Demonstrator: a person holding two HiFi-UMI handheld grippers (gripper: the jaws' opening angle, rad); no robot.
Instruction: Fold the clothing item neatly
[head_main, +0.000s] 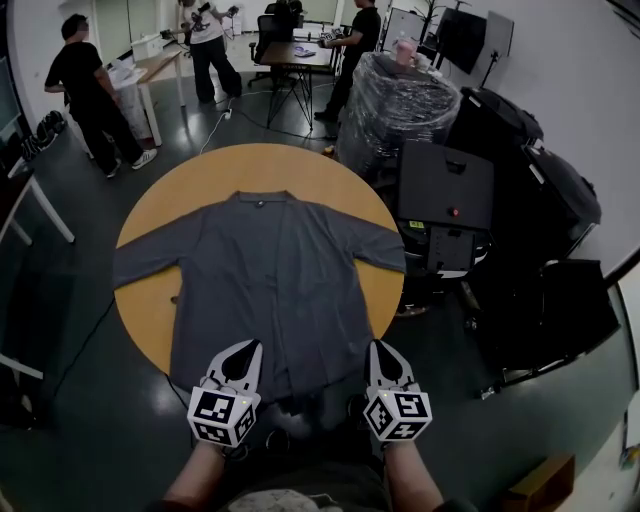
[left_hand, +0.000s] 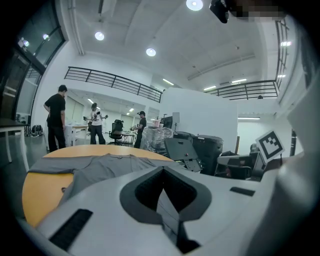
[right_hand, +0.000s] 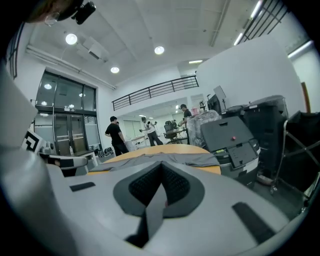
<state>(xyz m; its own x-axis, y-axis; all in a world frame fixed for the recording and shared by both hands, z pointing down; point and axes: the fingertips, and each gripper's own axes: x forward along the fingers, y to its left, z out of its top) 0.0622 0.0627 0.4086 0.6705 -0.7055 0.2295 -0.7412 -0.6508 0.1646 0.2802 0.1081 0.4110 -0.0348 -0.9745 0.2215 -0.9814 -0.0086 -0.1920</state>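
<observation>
Hem of shirt (head_main: 270, 285) meets near edge of round table (head_main: 148, 300) (cases (head_main: 447, 190) crowd its right); left gripper (head_main: 249, 347), right gripper (head_main: 379, 347) there, jaws pressed together

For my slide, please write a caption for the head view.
Grey long-sleeved garment spread on round wooden table; left gripper and right gripper shut near its hem.

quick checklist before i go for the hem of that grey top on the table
1. Grey long-sleeved top spread flat on the round table: ok.
2. Both sleeves laid out to the sides: ok.
3. Left gripper open for a grasp: not ok, jaws shut, nothing between them.
4. Right gripper open for a grasp: not ok, jaws shut, nothing between them.
5. Hem at the table's near edge, just ahead of both grippers: ok.
6. People standing away from the table: ok.
</observation>
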